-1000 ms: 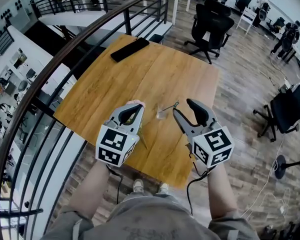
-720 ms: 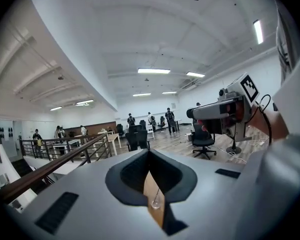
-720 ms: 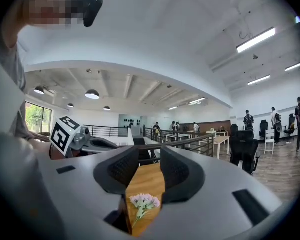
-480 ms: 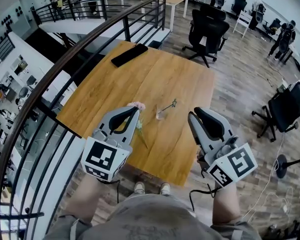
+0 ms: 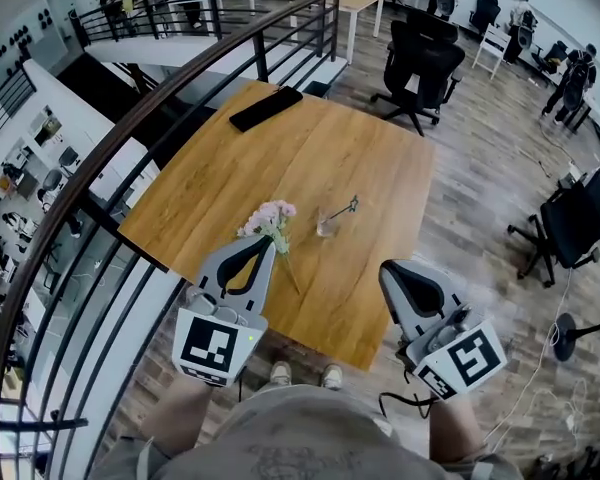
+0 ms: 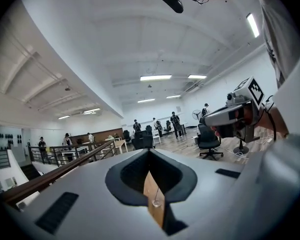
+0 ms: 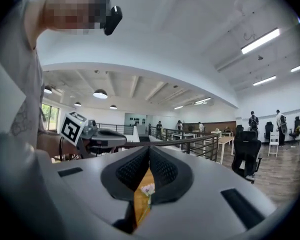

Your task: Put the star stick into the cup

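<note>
Left gripper (image 5: 269,240) has its jaws shut tight with nothing in them. It hangs over the near edge of the table (image 5: 280,158), at the lower left of the head view. Right gripper (image 5: 385,266) is shut as well and holds nothing. It is at the lower right, by the same edge.

Between the two, a bit higher in the frame, stands the clear cup (image 5: 325,230), apart from both. The star stick (image 5: 340,213) is in the cup. It leans, its long line going from lower left to upper right, and the star end points to the upper right.

Pink flowers (image 5: 270,216) lie just left of the cup, near the left gripper's tips. Lots of bare wood lies above the cup, up to a black flat thing (image 5: 266,108) at the far corner. A railing (image 5: 130,138) runs along the table's left side.
</note>
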Tool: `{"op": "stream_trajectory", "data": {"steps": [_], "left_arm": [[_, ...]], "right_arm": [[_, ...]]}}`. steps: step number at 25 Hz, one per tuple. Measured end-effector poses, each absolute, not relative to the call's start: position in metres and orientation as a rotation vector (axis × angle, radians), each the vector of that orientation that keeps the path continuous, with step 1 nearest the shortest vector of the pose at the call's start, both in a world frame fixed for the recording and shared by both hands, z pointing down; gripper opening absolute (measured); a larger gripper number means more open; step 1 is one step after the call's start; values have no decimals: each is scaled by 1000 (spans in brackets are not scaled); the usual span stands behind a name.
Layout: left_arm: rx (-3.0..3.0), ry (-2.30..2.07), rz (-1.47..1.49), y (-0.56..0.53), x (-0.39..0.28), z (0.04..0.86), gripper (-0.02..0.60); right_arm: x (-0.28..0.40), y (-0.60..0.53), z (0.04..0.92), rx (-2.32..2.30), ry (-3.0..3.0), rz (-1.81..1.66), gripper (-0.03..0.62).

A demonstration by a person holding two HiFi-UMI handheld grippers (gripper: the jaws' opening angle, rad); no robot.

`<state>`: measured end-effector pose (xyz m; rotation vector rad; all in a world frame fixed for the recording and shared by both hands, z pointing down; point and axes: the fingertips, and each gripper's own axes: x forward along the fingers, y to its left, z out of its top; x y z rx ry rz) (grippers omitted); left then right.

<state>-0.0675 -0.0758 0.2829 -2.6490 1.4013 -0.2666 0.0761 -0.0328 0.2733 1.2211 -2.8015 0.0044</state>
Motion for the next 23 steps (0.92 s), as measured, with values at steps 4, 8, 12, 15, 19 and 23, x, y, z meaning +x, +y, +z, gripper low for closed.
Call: {"op": "stream_trajectory", "data": {"steps": [4, 8, 12, 15, 19, 23], "left_arm": [[-2652, 1443, -314, -62, -75, 300, 15], [-2677, 1467, -363, -53, -79, 318, 15], [-2676, 1472, -376, -51, -81, 322, 15], [-2655, 1485, -367, -54, -85, 316, 15], [-2627, 1471, -389, -57, -87, 314, 15], [-2652, 1506, -351, -58, -89, 314, 15]], "right_arm": [[72, -22, 293, 1163, -2753, -3, 33], [71, -19, 302, 1160, -2754, 49, 33], [66, -17, 307, 1149, -2756, 69, 34], [65, -16, 308, 1150, -2755, 78, 34], [67, -16, 310, 1159, -2753, 91, 33], [68, -17, 313, 1162, -2748, 102, 34]]}}
